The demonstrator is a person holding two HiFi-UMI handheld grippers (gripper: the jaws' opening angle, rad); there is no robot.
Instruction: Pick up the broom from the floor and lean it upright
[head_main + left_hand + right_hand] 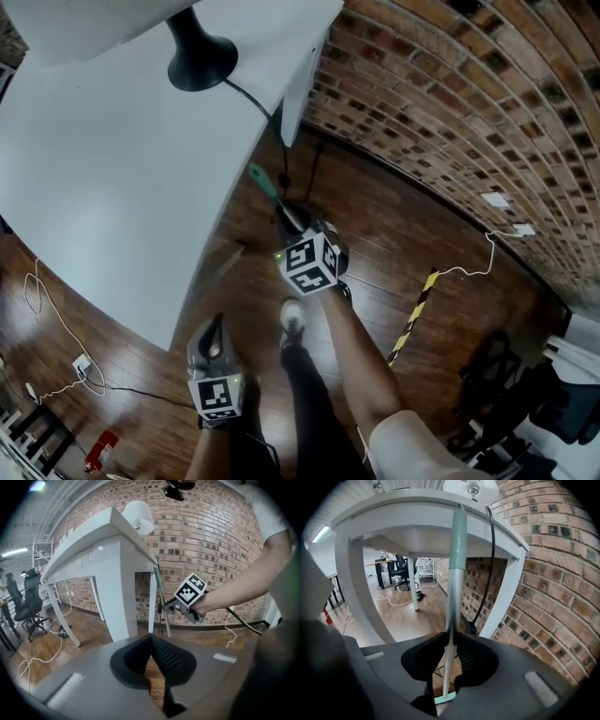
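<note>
One pinch suffices: the right gripper [450, 640], clamped on the broom [458, 550] handle, should settle it against the table [417, 508] edge before releasing, while the left gripper [151, 640] hangs pressed together, empty.

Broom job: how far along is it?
Done: the broom is lifted and stands upright. In hand: the right tongs clamp its handle, its top by the table edge. Still to do: settle it against a support and let go.
</note>
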